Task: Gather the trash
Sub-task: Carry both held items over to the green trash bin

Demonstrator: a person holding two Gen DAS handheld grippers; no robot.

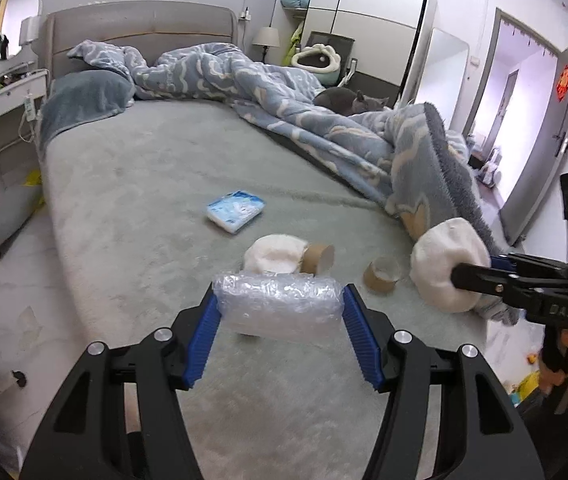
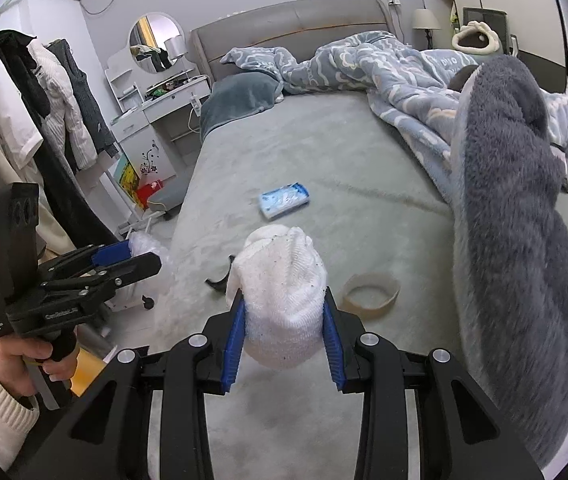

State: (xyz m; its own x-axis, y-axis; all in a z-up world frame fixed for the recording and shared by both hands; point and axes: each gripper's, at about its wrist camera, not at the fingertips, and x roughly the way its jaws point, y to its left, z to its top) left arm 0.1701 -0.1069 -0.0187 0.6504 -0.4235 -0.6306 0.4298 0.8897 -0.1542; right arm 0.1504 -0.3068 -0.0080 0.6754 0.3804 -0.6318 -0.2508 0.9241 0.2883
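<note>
My left gripper point(image 1: 282, 312) is shut on a roll of clear bubble wrap point(image 1: 280, 304), held just above the grey bed point(image 1: 144, 184). My right gripper point(image 2: 284, 320) is shut on a crumpled white cloth wad point(image 2: 284, 276); it also shows in the left wrist view point(image 1: 443, 264). On the bed lie another white wad point(image 1: 274, 254) against a cardboard tube point(image 1: 317, 258), a brown tape ring point(image 1: 381, 274) point(image 2: 369, 290), and a blue tissue pack point(image 1: 236, 210) point(image 2: 284, 198). In the right wrist view the left gripper point(image 2: 140, 256) holds the bubble wrap point(image 2: 152, 248) at the bed's left edge.
A blue patterned blanket point(image 1: 284, 96) is bunched along the bed's right side, with a grey fluffy fold point(image 2: 515, 200) close to my right gripper. A grey cat point(image 1: 347, 100) lies on it. A desk point(image 2: 156, 120) and hanging clothes point(image 2: 44, 100) stand left of the bed.
</note>
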